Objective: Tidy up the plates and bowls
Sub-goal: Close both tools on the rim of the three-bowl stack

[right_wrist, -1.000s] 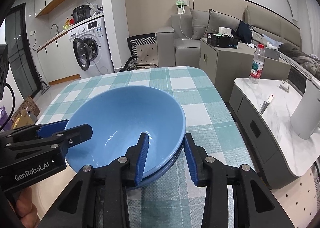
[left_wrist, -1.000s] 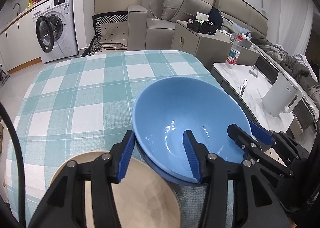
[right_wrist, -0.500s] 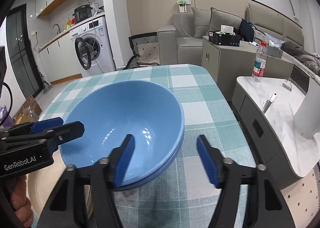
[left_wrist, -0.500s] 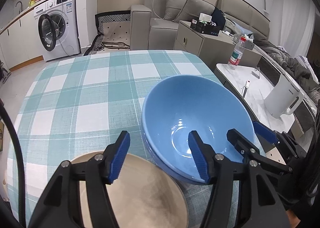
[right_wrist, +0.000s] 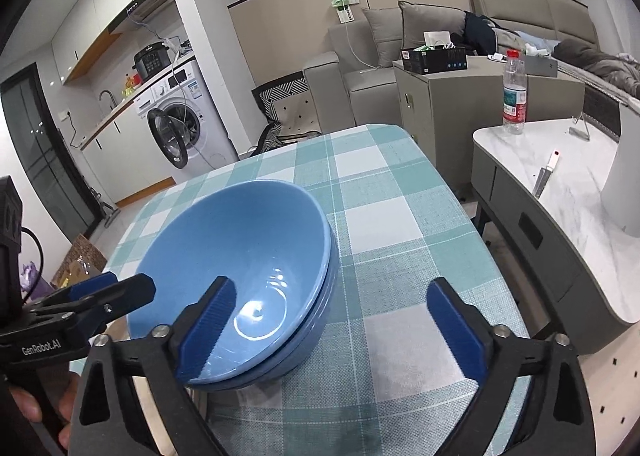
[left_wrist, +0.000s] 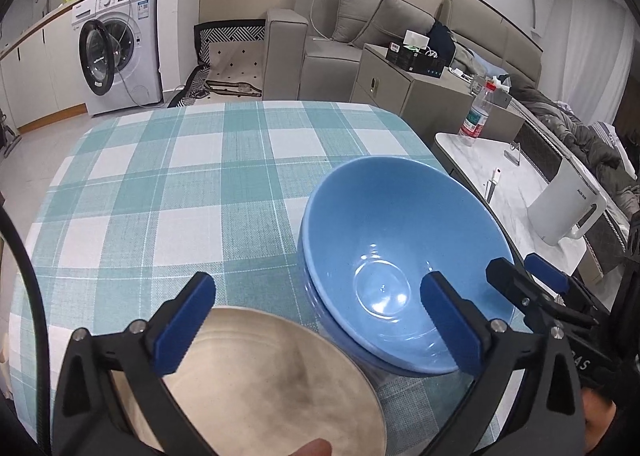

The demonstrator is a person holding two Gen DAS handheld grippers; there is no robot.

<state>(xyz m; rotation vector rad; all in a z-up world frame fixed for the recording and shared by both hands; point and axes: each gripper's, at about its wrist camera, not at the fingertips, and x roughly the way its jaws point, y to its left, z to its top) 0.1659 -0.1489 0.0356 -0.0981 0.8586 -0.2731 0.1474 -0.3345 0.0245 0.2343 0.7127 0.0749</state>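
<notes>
The blue bowls (left_wrist: 396, 256) sit nested on the worktop (left_wrist: 168, 184), so that step looks done. Both the left hand-held gripper (left_wrist: 320, 320) and right hand-held gripper (right_wrist: 332, 332) are spread, holding nothing; the near beige plate (left_wrist: 272, 384) likely remains to be sorted.

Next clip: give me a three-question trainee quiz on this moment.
1. True or false: the right gripper is clamped on the blue bowl.
2. What lies beside the bowl stack, under the left gripper? A) beige plate B) glass cup C) fork
3. Fill in: the blue bowl sits nested in another blue ____.

Key: 1 false, both grippers are open and empty. 2 A, the beige plate. 3 bowl, on the checked tablecloth.
</notes>
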